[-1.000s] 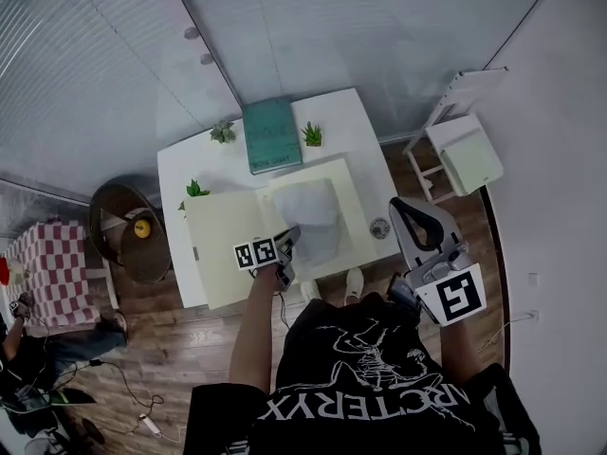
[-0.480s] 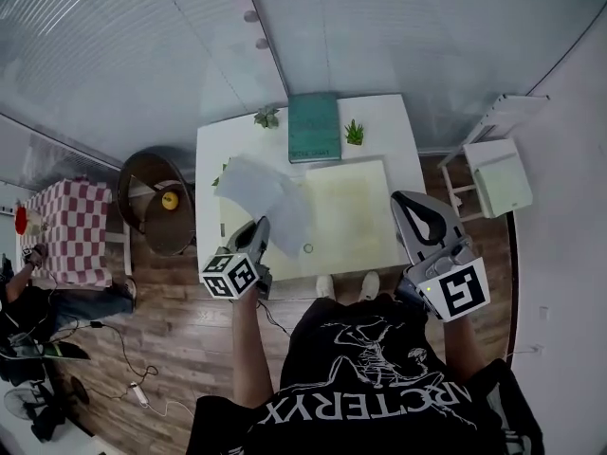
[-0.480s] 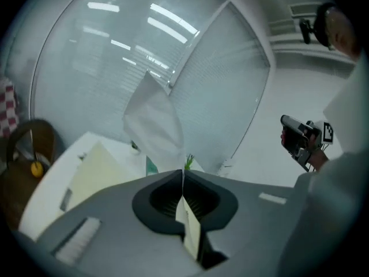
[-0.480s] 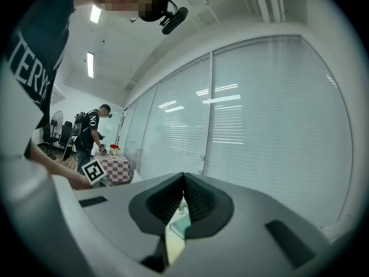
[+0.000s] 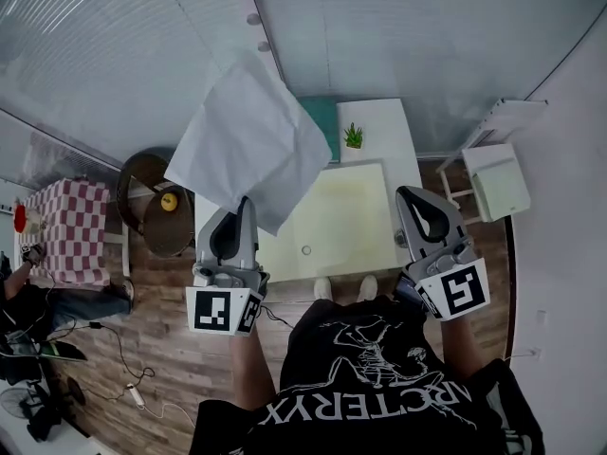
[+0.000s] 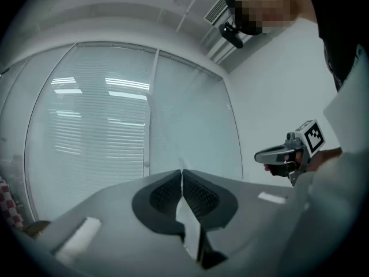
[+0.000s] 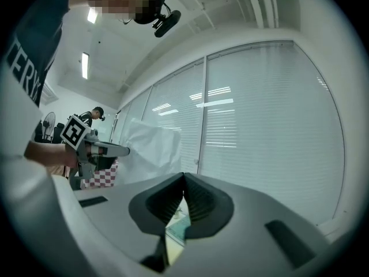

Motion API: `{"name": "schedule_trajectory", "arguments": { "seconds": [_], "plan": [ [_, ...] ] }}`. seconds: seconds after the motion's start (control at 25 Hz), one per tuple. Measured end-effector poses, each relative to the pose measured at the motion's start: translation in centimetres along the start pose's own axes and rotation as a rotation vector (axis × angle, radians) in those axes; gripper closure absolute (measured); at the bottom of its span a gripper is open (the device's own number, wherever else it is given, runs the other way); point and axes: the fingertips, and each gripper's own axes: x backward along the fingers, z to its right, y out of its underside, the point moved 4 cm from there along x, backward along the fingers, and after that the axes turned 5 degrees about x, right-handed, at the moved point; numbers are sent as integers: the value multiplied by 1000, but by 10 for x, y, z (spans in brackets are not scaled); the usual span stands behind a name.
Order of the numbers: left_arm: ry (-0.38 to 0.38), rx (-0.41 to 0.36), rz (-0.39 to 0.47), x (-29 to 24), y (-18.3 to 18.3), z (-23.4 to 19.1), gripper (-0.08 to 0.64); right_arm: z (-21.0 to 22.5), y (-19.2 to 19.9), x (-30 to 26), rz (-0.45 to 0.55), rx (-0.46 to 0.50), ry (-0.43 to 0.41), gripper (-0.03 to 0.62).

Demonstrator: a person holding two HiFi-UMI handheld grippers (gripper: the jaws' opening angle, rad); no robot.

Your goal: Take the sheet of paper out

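Head view: thin white sheet of paper [image 5: 248,145] is held aloft, upper left of frame, above the white table [image 5: 394,131] | black left gripper [image 5: 243,205] is clamped on its lower corner (edge-on in the left gripper view) | black right gripper [image 5: 414,195], lower right, is pressed closed, nothing gripped.
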Motion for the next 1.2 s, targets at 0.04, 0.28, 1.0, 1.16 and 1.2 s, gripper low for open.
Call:
{"name": "schedule_trajectory", "arguments": {
  "seconds": [0.04,0.28,1.0,1.16,1.2],
  "plan": [
    [4,-17,12,1,-5,6,551,1,-1,3,5,-1,2,580],
    [4,-63,21,2,2,20,551,2,-2,4,20,25,18,580],
    [21,-55,26,0,8,25,551,0,-6,3,11,33,51,581],
    [25,-40,10,-1,5,26,551,0,-9,2,13,39,57,581],
    [26,-35,-3,0,6,26,551,0,-9,2,12,38,58,581]
  ]
}}
